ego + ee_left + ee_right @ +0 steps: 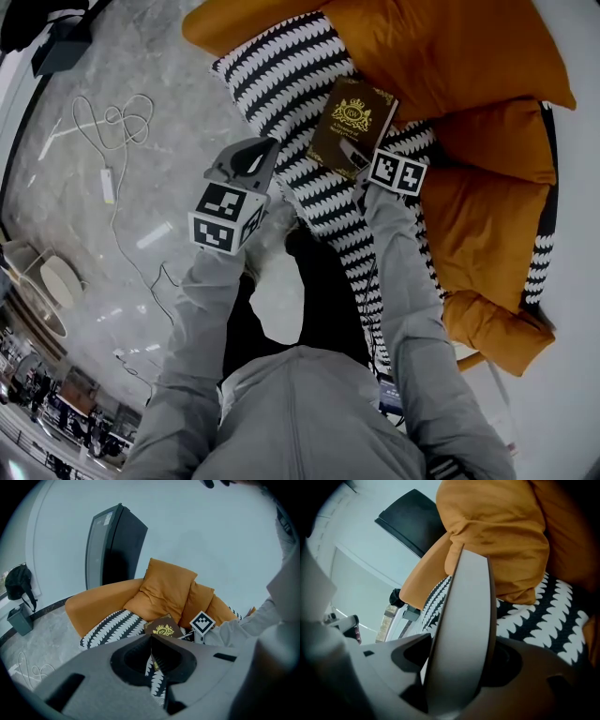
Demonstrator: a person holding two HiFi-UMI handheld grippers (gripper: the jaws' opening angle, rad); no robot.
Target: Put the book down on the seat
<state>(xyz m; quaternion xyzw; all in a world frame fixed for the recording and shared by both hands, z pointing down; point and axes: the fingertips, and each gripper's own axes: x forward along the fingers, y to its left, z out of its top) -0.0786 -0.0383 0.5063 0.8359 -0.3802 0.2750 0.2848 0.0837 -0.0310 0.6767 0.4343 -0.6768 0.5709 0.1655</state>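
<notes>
The broadest thing in view is the grey marbled floor (pixel 141 56). On it stands the orange upholstered seat (pixel 234 23), with a black-and-white zigzag-patterned pad (pixel 281 66) and plump orange cushions (pixel 450 47) banked along its back.

Over the pad, close to the cushions, is the dark brown hardback book with a gold crest on its cover (pixel 352 127). Its long axis runs away from the person, leaning a little to the right. The right gripper (pixel 361 161) has it by the near short edge, so the whole book reaches out ahead of the jaws with the pad directly under it. In the right gripper view the jaws stand wide, with the pale edge of the book (pixel 464 620) filling the gap between them. Both jaws appear to bear on its covers.

Setting it down looks like a matter of sinking a little further and letting go (the right hand is plainly the one for it). The left gripper (pixel 246 164) hangs off the pad's near edge with its jaws pressed together on nothing.

I cannot tell whether the book's far edge already rests on the pad. The lower jaw is hidden beneath the book in the head view. A thin white cable (pixel 112 131) loops across the floor.
</notes>
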